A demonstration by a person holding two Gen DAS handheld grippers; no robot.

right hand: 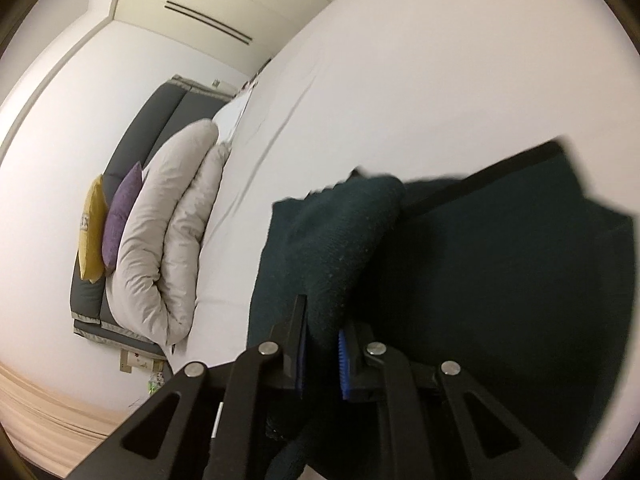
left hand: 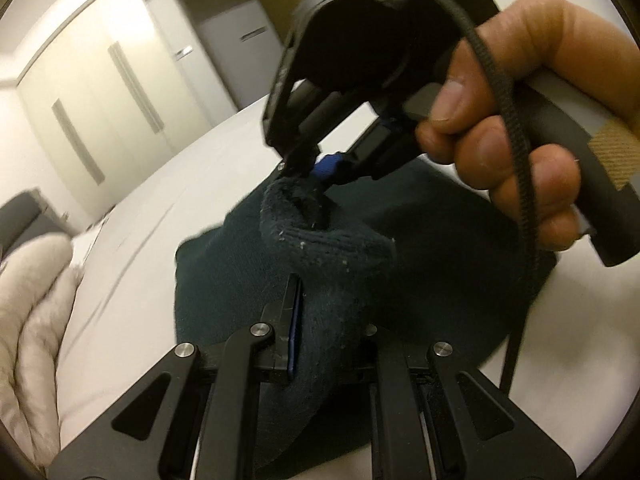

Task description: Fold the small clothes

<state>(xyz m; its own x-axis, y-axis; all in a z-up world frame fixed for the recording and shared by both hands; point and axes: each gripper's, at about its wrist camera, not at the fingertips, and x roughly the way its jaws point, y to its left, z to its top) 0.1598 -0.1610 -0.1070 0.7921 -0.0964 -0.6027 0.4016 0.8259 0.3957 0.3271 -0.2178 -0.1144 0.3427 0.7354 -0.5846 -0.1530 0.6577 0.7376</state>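
A dark green knitted garment (left hand: 240, 280) lies on the white bed (left hand: 160, 208), with one edge lifted. My left gripper (left hand: 324, 320) is shut on a fold of it, the cloth bunched between the blue-padded fingers. The right gripper (left hand: 320, 166), held in a hand, is shut on the same raised edge a little further along. In the right wrist view the garment (right hand: 500, 280) fills the lower right, and my right gripper (right hand: 322, 344) is shut on a thick ridge of the cloth. The rest of the garment lies flat on the sheet.
A folded beige duvet (right hand: 168, 232) lies at the head of the bed, also in the left wrist view (left hand: 28, 320). A purple cushion (right hand: 122, 212) and a yellow cushion (right hand: 92, 232) lean on the grey headboard (right hand: 160, 112). Wardrobe doors (left hand: 100, 92) stand beyond the bed.
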